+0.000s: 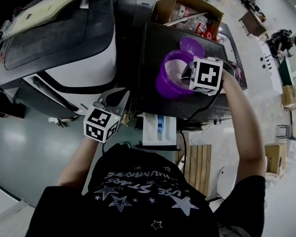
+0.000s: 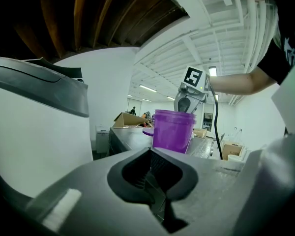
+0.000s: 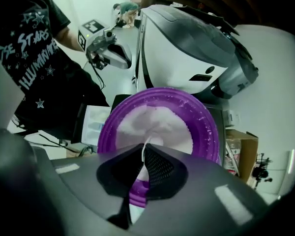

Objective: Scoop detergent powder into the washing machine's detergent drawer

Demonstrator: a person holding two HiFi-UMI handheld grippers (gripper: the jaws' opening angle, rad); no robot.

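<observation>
A purple tub (image 1: 168, 78) of white detergent powder (image 3: 155, 122) stands on a dark top next to the washing machine (image 1: 64, 58). My right gripper (image 1: 186, 73) hangs over the tub's rim, shut on a thin white scoop handle (image 3: 146, 150); the scoop's bowl is hidden. In front of the dark top, the white detergent drawer (image 1: 159, 130) is pulled out. My left gripper (image 1: 114, 101) is shut and empty, held left of the drawer near the machine's front. From the left gripper view the tub (image 2: 173, 131) lies ahead with the right gripper (image 2: 187, 102) above it.
The tub's purple lid (image 1: 192, 47) lies behind it on the dark top. Further back stands an open cardboard box (image 1: 187, 11) with packets. A wooden pallet (image 1: 198, 164) lies on the floor at the right. People work at the far right.
</observation>
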